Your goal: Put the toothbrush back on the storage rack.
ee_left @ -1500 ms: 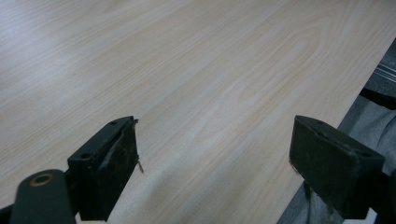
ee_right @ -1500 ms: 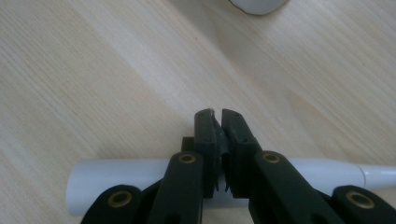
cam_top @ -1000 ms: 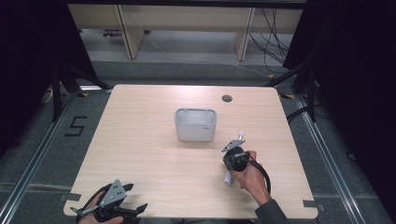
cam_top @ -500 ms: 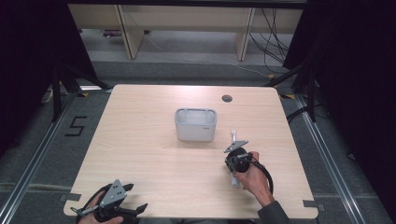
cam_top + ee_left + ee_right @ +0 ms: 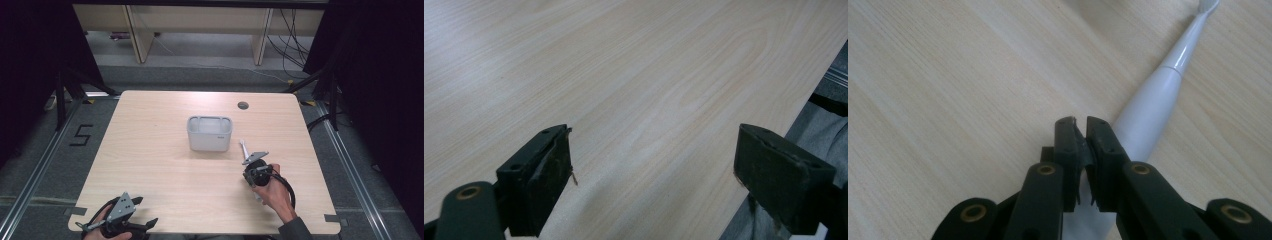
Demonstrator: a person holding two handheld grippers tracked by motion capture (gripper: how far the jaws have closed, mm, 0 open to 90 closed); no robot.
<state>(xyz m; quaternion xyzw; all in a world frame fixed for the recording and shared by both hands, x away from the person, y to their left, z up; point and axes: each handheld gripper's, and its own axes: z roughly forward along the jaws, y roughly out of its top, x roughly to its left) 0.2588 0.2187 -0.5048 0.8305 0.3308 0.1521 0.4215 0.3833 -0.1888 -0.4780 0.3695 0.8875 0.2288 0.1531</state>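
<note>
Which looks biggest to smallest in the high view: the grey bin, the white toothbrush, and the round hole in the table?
1. grey bin
2. white toothbrush, its handle partly hidden under the right gripper
3. round hole

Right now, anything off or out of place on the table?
One thing: the right gripper has its jaws shut with nothing between them, while the white toothbrush lies flat on the table under and beside them, not gripped. The grey bin stands upright. No spill or damage visible.
</note>
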